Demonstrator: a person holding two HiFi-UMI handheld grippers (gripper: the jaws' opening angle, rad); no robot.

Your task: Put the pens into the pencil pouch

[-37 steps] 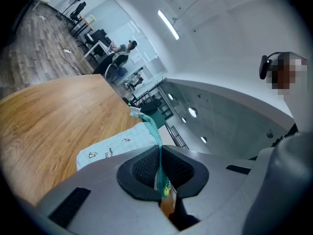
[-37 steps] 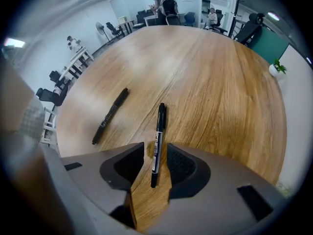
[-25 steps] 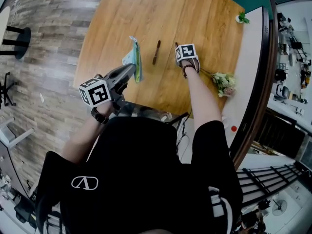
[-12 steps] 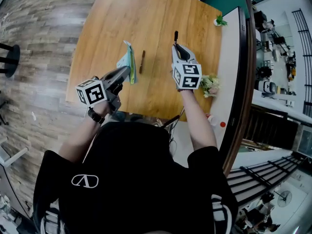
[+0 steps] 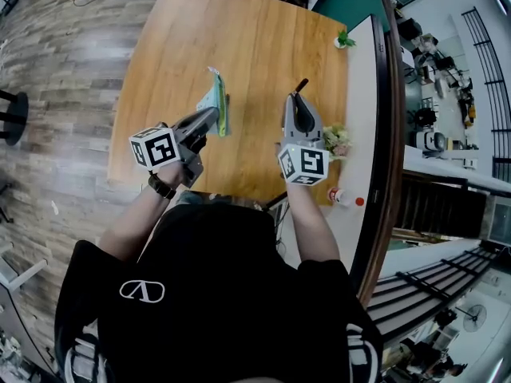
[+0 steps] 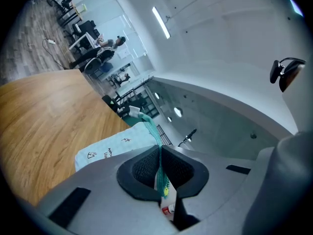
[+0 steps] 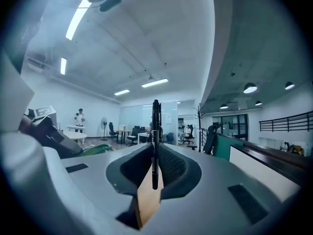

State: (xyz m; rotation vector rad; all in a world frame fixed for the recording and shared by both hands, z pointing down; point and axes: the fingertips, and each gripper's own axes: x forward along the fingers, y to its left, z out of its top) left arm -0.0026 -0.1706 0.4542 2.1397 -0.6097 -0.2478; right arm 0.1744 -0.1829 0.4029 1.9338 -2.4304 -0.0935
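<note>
Pinching a black pen [image 7: 155, 131] between its pads, our right gripper [image 7: 155, 166] holds it in the air, apart from the pouch [image 6: 115, 148]. Our left gripper [image 6: 160, 155] is clamped on the pouch's green mesh edge, over the worktop [image 6: 44, 116]. We judge this pen is not yet inside. We cannot tell whether other pens are already in.

The wooden table [image 5: 255, 46] bears a bunch of pale flowers [image 5: 336, 140] lying at its right edge.
</note>
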